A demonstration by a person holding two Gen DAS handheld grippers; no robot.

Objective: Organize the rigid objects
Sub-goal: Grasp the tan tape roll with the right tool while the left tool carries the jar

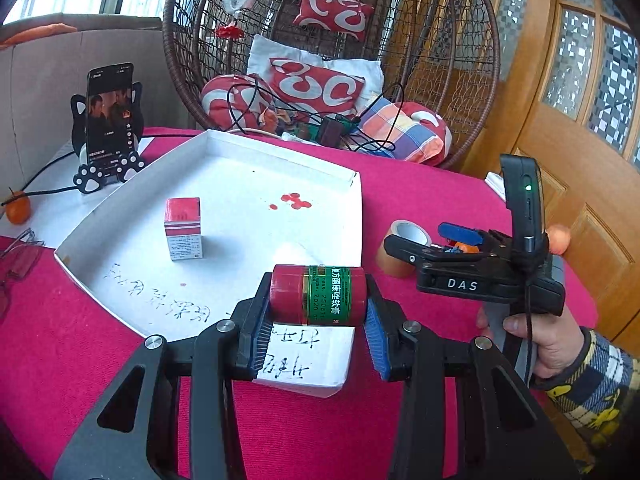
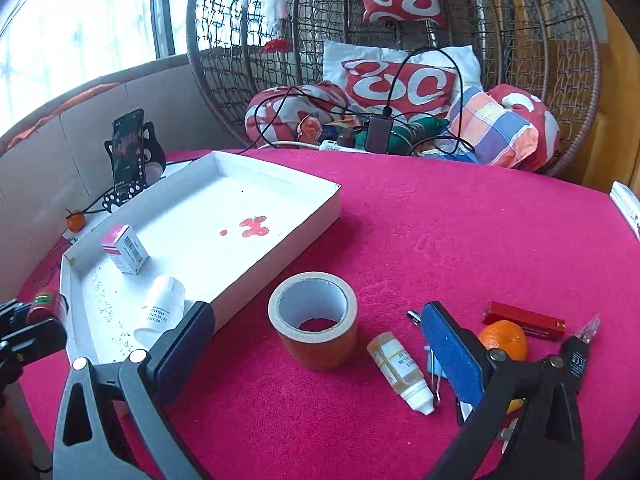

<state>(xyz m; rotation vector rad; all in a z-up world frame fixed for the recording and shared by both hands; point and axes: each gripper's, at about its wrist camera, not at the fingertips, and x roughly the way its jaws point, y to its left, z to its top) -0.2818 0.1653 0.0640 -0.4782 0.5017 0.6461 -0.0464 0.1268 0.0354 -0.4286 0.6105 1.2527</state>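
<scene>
While the left gripper (image 1: 318,320) clamps a red cylinder with a green label (image 1: 318,295) over the white tray (image 1: 240,184), the right gripper (image 2: 320,364) sits wide apart, brown tape roll (image 2: 313,320) just ahead.

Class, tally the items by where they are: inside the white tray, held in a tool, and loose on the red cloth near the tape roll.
Inside white tray: 2 (small box, white bottle)
Held in left tool: 1 (red can)
Loose on cloth: 4 (tape roll, dropper bottle, orange, red lighter)
Total: 7
</scene>
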